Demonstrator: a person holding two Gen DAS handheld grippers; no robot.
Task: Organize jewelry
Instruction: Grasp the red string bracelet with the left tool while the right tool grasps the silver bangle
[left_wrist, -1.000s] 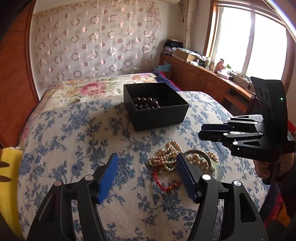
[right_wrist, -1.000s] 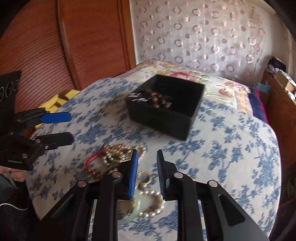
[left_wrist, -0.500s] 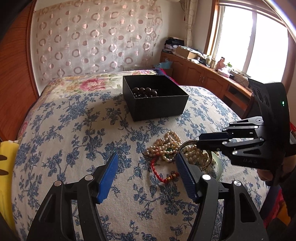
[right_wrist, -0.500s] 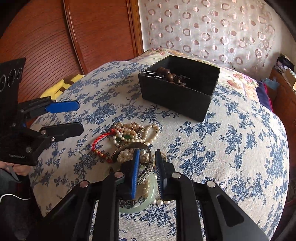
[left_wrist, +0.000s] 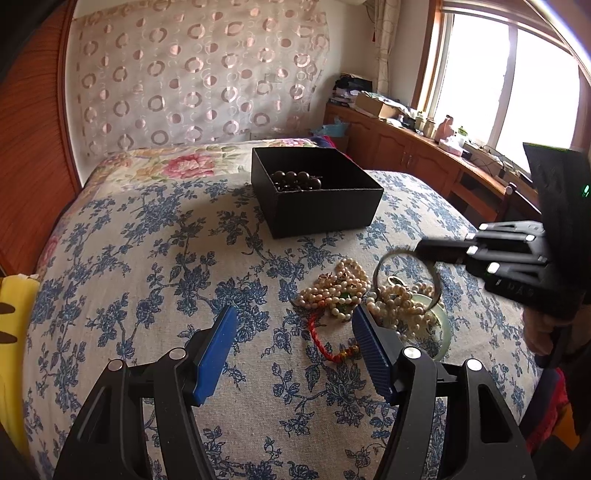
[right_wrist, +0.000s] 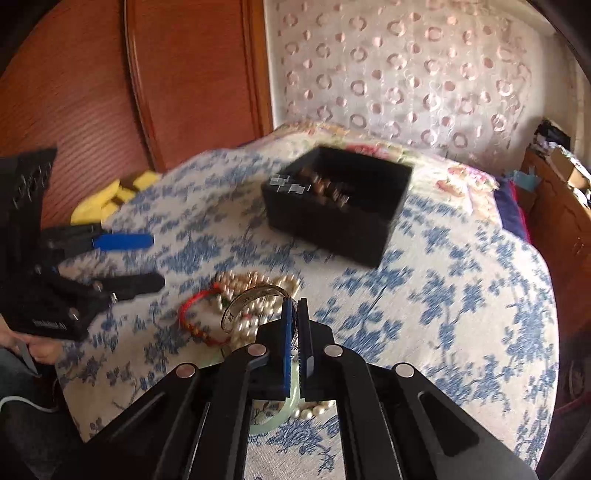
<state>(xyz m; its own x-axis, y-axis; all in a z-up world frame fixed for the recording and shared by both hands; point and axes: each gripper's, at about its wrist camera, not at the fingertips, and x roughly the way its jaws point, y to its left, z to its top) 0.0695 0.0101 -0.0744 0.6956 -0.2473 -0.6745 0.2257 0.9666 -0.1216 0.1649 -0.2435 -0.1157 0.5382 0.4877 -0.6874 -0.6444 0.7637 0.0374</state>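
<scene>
My right gripper is shut on a silver bangle, which hangs tilted just above the jewelry pile. Pearl strands, a red cord bracelet and a pale green jade bangle lie on the blue-flowered cloth. My left gripper stands open with nothing between its fingers, low over the cloth just left of the pile. Behind the pile sits a black open box with dark brown beads in it.
The cloth-covered bed falls away at its edges. A wooden headboard and a yellow cushion lie to the left. Wooden cabinets with clutter run under the window. A person's hand holds the right gripper.
The right gripper's jaws closed on the silver bangle and raised it off the pile. The left gripper stayed open and tipped slightly, so the scene sits higher in its view.
</scene>
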